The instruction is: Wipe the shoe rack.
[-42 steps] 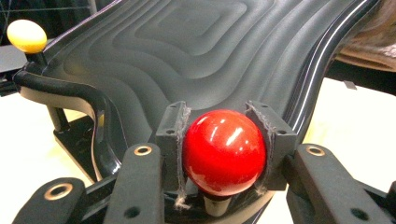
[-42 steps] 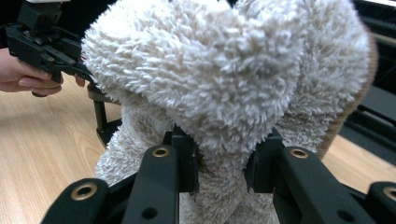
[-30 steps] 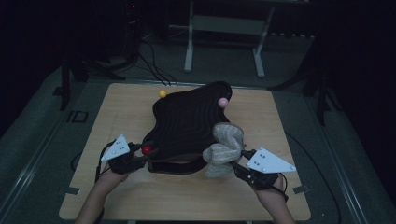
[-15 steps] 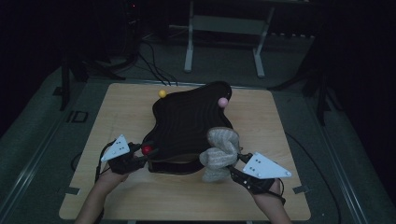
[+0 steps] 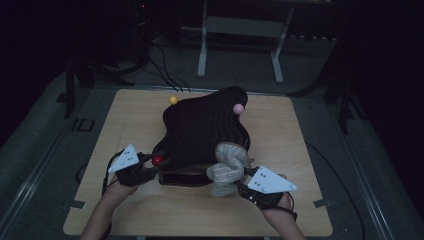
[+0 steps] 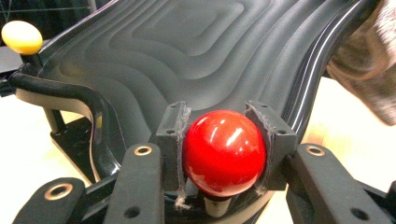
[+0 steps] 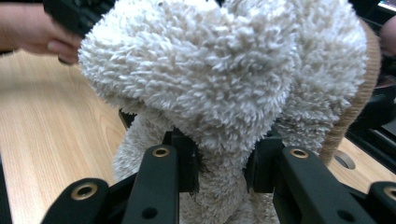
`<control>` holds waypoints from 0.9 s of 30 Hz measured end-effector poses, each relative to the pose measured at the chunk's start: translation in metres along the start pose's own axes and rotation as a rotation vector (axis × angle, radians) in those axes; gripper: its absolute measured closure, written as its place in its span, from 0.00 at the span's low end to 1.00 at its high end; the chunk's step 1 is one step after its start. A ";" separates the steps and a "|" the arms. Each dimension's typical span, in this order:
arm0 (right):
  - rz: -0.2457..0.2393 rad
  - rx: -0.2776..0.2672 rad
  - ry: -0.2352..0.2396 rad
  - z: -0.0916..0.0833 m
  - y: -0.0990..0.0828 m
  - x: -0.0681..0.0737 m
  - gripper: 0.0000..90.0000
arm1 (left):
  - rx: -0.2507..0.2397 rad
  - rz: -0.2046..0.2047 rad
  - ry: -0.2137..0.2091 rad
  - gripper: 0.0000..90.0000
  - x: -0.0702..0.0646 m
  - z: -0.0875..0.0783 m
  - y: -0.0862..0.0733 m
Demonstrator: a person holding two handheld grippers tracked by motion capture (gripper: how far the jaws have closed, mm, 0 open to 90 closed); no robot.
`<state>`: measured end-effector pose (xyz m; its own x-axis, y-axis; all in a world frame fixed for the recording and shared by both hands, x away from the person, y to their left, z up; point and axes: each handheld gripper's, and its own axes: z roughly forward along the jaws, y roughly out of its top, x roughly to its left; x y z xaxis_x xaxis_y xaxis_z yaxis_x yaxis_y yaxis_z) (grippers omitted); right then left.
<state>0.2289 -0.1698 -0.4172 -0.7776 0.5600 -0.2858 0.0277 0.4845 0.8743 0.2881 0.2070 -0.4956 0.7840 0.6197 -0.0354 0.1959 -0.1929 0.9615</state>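
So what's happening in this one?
A person works at a wooden table with a gripper in each hand. The left gripper is clamped on a red ball at the near edge of a black ridged tray. The right gripper pinches a fluffy cream cloth against the tray's near right corner.

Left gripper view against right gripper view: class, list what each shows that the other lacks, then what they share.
Left gripper view alone: the left tongs shut on a red ball at the edge of a black ridged tray, and a yellow ball at the tray's far corner.

Right gripper view alone: the right tongs shut on a fluffy white cloth, close up, and a hand at upper left.

Both share: the light wooden table, and some of the fluffy cloth, which also enters the left gripper view at its right edge.
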 end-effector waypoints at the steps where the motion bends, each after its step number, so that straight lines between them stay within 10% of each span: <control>1: 0.006 0.004 0.009 0.002 0.000 0.001 0.77 | 0.002 0.000 0.000 0.67 0.000 0.000 0.000; 27: -0.077 0.062 0.068 0.055 0.010 0.033 0.77 | -0.005 0.001 -0.008 0.67 0.001 -0.001 -0.001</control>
<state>0.2379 -0.1096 -0.4400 -0.8194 0.4742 -0.3219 0.0035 0.5657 0.8246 0.2882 0.2084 -0.4961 0.7886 0.6138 -0.0367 0.1923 -0.1895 0.9629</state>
